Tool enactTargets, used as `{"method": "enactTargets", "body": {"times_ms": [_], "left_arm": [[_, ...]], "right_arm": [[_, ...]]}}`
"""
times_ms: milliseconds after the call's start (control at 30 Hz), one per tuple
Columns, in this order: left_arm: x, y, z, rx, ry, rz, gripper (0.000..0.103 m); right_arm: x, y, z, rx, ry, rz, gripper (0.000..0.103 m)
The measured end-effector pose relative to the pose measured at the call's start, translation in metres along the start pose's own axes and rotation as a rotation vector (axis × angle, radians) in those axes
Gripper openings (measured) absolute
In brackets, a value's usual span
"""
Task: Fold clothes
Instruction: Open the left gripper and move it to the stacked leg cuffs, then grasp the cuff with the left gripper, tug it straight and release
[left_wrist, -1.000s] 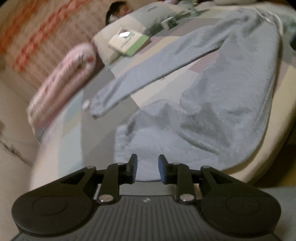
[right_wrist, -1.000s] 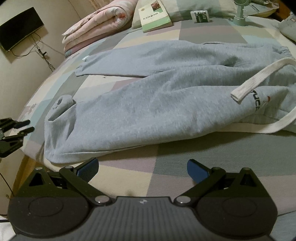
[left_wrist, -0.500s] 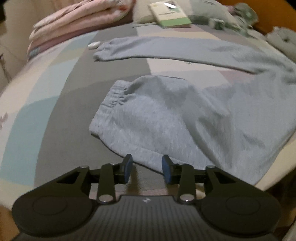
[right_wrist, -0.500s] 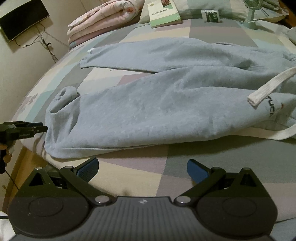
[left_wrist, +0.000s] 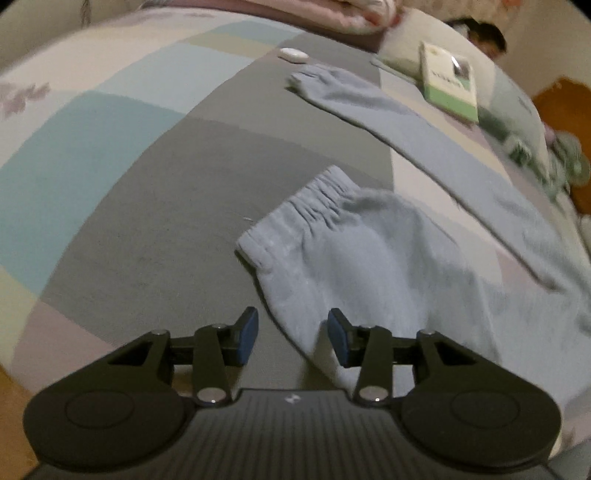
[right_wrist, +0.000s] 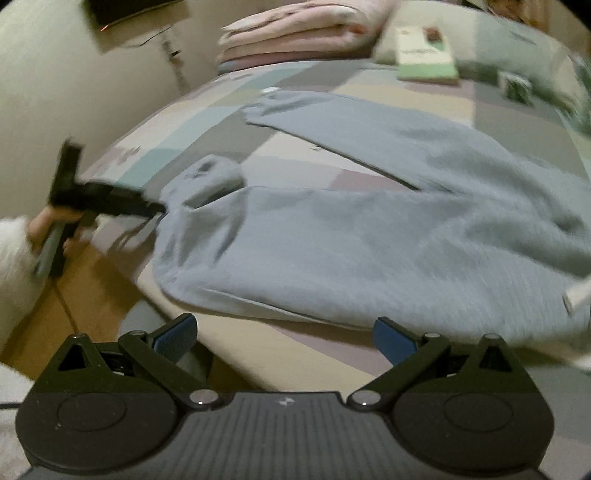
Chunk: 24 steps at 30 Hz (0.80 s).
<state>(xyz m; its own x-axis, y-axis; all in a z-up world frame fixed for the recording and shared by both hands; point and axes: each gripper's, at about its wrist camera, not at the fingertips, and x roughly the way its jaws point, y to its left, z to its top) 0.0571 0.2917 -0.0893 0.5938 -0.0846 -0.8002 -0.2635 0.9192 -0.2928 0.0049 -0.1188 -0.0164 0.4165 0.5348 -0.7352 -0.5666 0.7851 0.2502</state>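
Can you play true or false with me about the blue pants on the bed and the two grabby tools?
1. The grey-blue pants lie spread on the bed. True.
2. The left tool is clamped shut on a pant leg. False: its jaws have just been opening and grip nothing.
3. The right tool is wide open and empty. True.
4. A green book lies on top of the pants. False: it rests on a pillow beyond them.

Dim, perhaps motion-blurred, fisheye-warped edges
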Motion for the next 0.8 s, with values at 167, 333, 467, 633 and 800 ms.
{"method": "enactTargets", "body": {"times_ms": [167, 333, 467, 633, 800], "left_arm": [[0.013, 0.015, 0.011, -0.077, -0.045, -0.057, 0.037], [0.022, 0.023, 0.022, -0.117, -0.087, -0.101, 0.036], [0.027, 0.015, 0.025, -0.085, -0.122, -0.052, 0.022], [0.010, 0.006, 0.019, -0.034, -0.187, 0.028, 0.013], [-0.024, 0.014, 0.009, -0.038, -0.265, 0.139, 0.013]], "right_arm": [[0.000, 0.018, 0.003, -0.071, 0.010, -0.002, 0.103], [0.004, 0.020, 0.003, -0.070, 0.029, -0.014, 0.103], [0.006, 0.021, 0.003, -0.059, 0.030, -0.028, 0.103], [0.006, 0.024, 0.004, -0.062, 0.030, -0.041, 0.103], [0.008, 0.022, 0.003, -0.056, 0.032, -0.055, 0.103]]}}
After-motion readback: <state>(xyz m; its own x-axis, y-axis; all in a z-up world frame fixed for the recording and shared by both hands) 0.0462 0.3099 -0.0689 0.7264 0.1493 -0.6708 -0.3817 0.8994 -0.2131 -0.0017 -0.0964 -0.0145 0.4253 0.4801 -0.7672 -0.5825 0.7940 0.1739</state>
